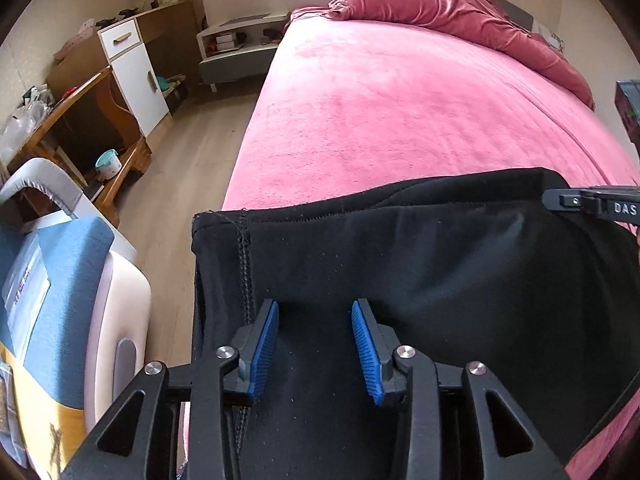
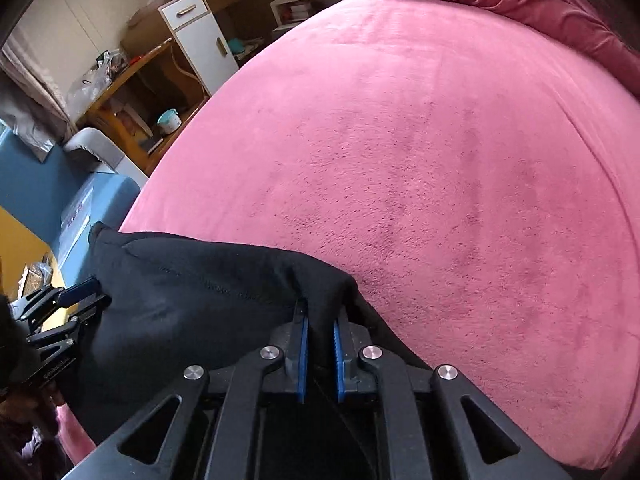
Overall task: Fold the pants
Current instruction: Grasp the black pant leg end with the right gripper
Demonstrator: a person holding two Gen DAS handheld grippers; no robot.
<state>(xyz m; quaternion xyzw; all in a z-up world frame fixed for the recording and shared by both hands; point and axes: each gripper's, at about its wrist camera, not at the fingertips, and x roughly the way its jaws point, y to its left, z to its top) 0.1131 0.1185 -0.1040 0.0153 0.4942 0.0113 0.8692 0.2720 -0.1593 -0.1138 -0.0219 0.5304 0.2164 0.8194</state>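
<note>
Black pants (image 1: 420, 256) lie at the near edge of a pink bed (image 1: 400, 112), their seamed edge toward the left. My left gripper (image 1: 316, 312) is open, its blue pads (image 1: 264, 348) spread above the black cloth with nothing pinched. My right gripper (image 2: 320, 320) is shut on a raised fold of the pants (image 2: 208, 280). In the left wrist view the right gripper (image 1: 560, 200) clamps the far right corner of the cloth. In the right wrist view the left gripper (image 2: 80, 300) sits at the cloth's left edge.
A crumpled red duvet (image 1: 452, 4) lies at the head of the bed. To the left are a wooden floor (image 1: 188, 160), a wooden desk (image 1: 80, 120), a white cabinet (image 1: 136, 72) and a blue and white case (image 1: 72, 280) close to the bed's corner.
</note>
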